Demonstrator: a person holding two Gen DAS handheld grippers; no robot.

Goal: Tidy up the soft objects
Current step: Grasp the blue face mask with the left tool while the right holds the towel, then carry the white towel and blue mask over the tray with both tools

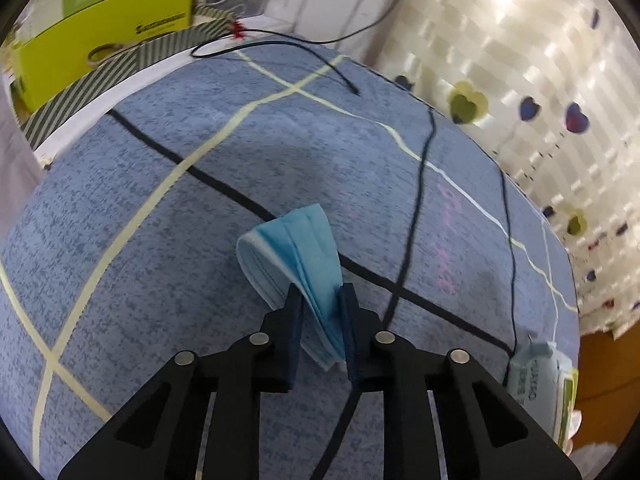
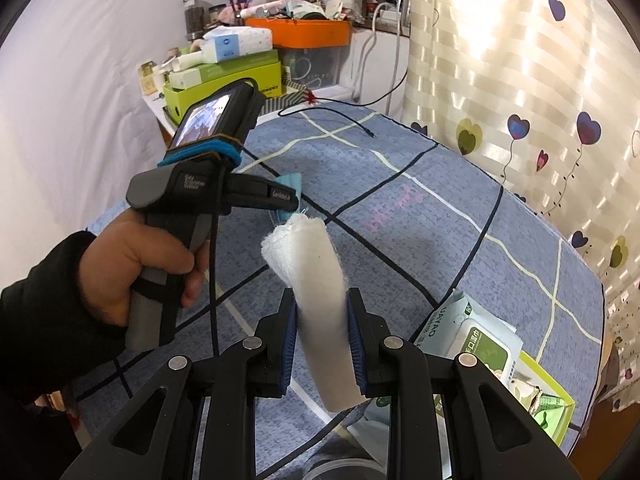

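Pinching blue mask [image 1: 296, 256] between left jaws, white gauze roll [image 2: 316, 292] clamped between right jaws

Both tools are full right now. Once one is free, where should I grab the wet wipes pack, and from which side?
Take the wet wipes pack by its crinkled upper end seal near the printed letters, coming from above on the tablecloth side. It leans tilted against the yellow-green box, so that flat, thin edge stands free.

Home room: blue checked tablecloth [image 2: 440, 216], heart-print curtain [image 2: 520, 92], cluttered shelf with orange bin [image 2: 298, 32], wet-wipes pack [image 2: 476, 340].
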